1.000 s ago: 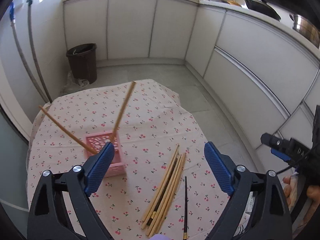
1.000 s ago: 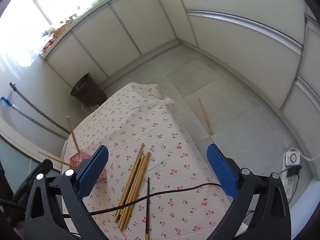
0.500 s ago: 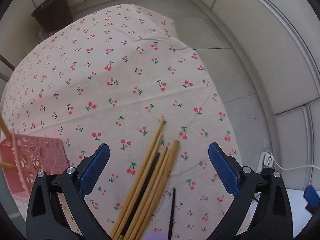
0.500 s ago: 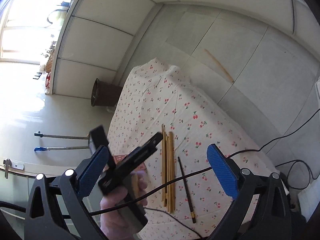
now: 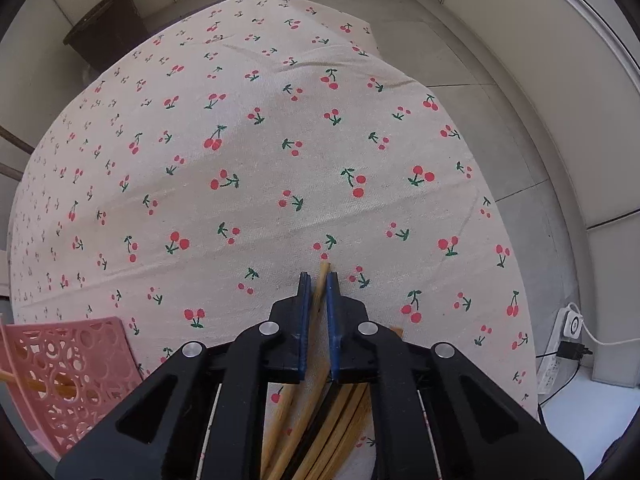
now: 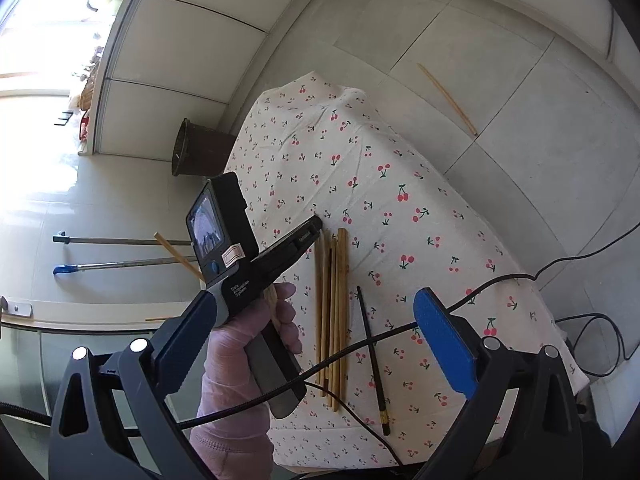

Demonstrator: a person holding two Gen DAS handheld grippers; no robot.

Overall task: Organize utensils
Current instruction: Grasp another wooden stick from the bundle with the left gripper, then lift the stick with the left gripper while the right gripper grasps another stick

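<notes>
My left gripper (image 5: 318, 280) points steeply down at the cherry-print tablecloth (image 5: 240, 152), its jaws closing tight. The blue pads press on the far end of one wooden chopstick (image 5: 323, 269). That stick belongs to a bundle of wooden chopsticks (image 5: 320, 432) lying under the gripper. In the right wrist view a gloved hand (image 6: 240, 360) holds the left gripper (image 6: 318, 222) at the bundle's (image 6: 332, 300) far end. A black chopstick (image 6: 370, 352) lies beside the bundle. My right gripper (image 6: 314, 298) hovers open and holds nothing. A pink perforated basket (image 5: 68, 368) sits at lower left.
A brown bin (image 6: 196, 152) stands on the floor beyond the table. One chopstick (image 6: 446, 98) lies on the floor tiles. A black cable (image 6: 400, 328) crosses the near table edge. A power strip (image 5: 568, 332) lies on the floor at right. Mop handles (image 6: 120, 240) lean at left.
The left gripper dropped toward the table, tilted steeply down and went from wide open to shut on one wooden chopstick. The right gripper sank a little and rolled.
</notes>
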